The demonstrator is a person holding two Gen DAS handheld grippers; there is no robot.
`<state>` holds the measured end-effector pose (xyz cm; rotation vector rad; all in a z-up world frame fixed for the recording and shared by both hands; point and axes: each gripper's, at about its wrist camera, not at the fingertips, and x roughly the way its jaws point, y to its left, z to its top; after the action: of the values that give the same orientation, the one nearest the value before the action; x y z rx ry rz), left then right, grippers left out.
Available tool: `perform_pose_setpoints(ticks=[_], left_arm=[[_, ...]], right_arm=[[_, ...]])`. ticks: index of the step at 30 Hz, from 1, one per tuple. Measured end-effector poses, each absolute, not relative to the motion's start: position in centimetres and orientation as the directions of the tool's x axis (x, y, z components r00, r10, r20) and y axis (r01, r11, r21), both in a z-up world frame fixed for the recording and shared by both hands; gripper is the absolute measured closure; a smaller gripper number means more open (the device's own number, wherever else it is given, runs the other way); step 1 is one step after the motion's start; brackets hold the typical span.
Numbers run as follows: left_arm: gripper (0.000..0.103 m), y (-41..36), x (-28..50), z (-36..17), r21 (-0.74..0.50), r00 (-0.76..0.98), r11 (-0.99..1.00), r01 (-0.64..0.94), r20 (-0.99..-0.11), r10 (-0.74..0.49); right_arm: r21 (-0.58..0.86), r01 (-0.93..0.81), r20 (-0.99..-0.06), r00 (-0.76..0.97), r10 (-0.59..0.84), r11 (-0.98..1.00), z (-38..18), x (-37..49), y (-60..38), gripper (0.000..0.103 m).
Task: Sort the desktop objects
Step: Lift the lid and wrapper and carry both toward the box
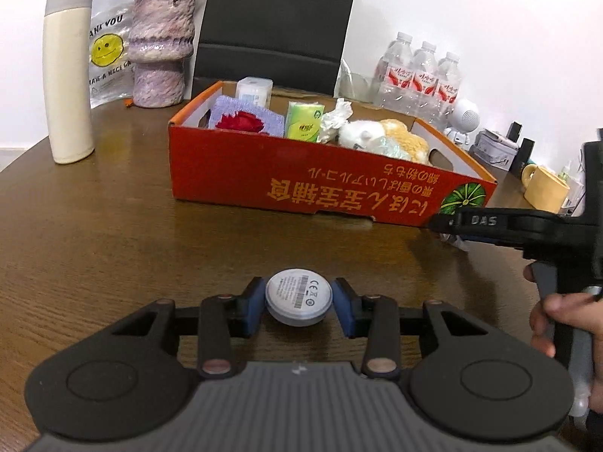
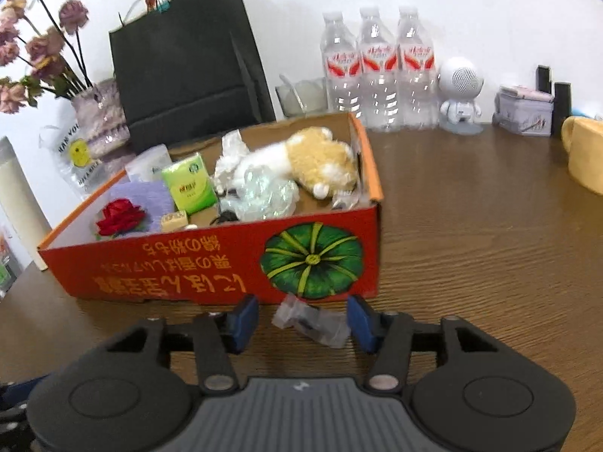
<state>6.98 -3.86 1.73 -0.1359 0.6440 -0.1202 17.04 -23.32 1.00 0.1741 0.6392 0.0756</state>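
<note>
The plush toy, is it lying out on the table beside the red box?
No, the plush toy lies inside the red cardboard box, against its right end, next to crumpled clear plastic.

Cream flask (image 1: 68, 75), purple vase (image 1: 161, 47), three water bottles (image 2: 377, 71), white robot figurine (image 2: 460, 94), yellow mug (image 1: 546, 188)

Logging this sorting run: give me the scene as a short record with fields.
surface: brown wood-grain table
container: red cardboard box with pumpkin print, open top
box contents: red fabric rose, green tissue pack, tan and white plush toy
left gripper: shut on round grey disc with label
right gripper: open, clear crumpled plastic wrapper between the jaws, in front of the box
</note>
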Motion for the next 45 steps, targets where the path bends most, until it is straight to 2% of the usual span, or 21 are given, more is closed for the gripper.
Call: perform_pose_setpoints(ticks=[3, 5, 8, 13, 16, 22, 29, 34, 38, 45], left_arm=[[0.063, -3.9, 7.1, 1.7, -0.165, 0.796, 0.983, 0.083, -0.583, -0.165], [0.063, -3.9, 7.2, 1.6, -0.173, 0.792, 0.981, 0.088, -0.585, -0.175], [0.063, -3.9, 7.2, 1.4, -0.185, 0.786, 0.978, 0.097, -0.588, -0.189], [0.063, -3.8, 6.5, 1.8, -0.185, 0.794, 0.977, 0.101, -0.576, -0.192], [0.063, -3.7, 5.6, 2.2, -0.185, 0.801, 0.978, 0.101, -0.567, -0.190], [0.063, -4.5, 3.0, 2.6, -0.133, 0.819, 0.985, 0.107, -0.550, -0.163], [0.063, -5.0, -0.8, 4.2, -0.066, 0.863, 0.992, 0.106, -0.490, -0.125], [0.063, -5.0, -4.1, 4.9, -0.038, 0.894, 0.994, 0.101, -0.436, -0.108], [0.063, -4.5, -6.5, 5.3, -0.084, 0.912, 0.992, 0.096, -0.391, -0.121], [0.062, -4.5, -9.3, 6.0, -0.037, 0.945, 0.998, 0.049, -0.322, -0.059]], right_arm=[[0.117, -0.023, -0.589, 0.803, 0.088, 0.993, 0.6, 17.1, -22.7, 0.066], [0.029, -0.027, -0.600, 0.799, 0.039, 0.999, 0.6, 17.0, -22.0, 0.076], [0.017, -0.038, -0.603, 0.797, 0.040, 0.999, 0.7, 16.6, -22.2, 0.085], [0.029, -0.051, -0.598, 0.799, 0.058, 0.998, 0.8, 15.8, -22.4, 0.086], [0.133, -0.064, -0.586, 0.800, 0.130, 0.989, 0.8, 14.3, -22.7, 0.086], [0.147, -0.073, -0.578, 0.803, 0.145, 0.986, 1.0, 9.4, -20.8, 0.086], [0.160, -0.159, -0.496, 0.840, 0.218, 0.974, 2.5, 3.4, -19.3, 0.086], [0.154, -0.219, -0.392, 0.882, 0.263, 0.963, 4.2, -1.2, -18.6, 0.086], [0.134, -0.232, -0.318, 0.911, 0.264, 0.963, 4.9, -4.2, -18.0, 0.085], [0.115, -0.232, -0.195, 0.948, 0.251, 0.966, 6.2, -8.0, -18.6, 0.085]])
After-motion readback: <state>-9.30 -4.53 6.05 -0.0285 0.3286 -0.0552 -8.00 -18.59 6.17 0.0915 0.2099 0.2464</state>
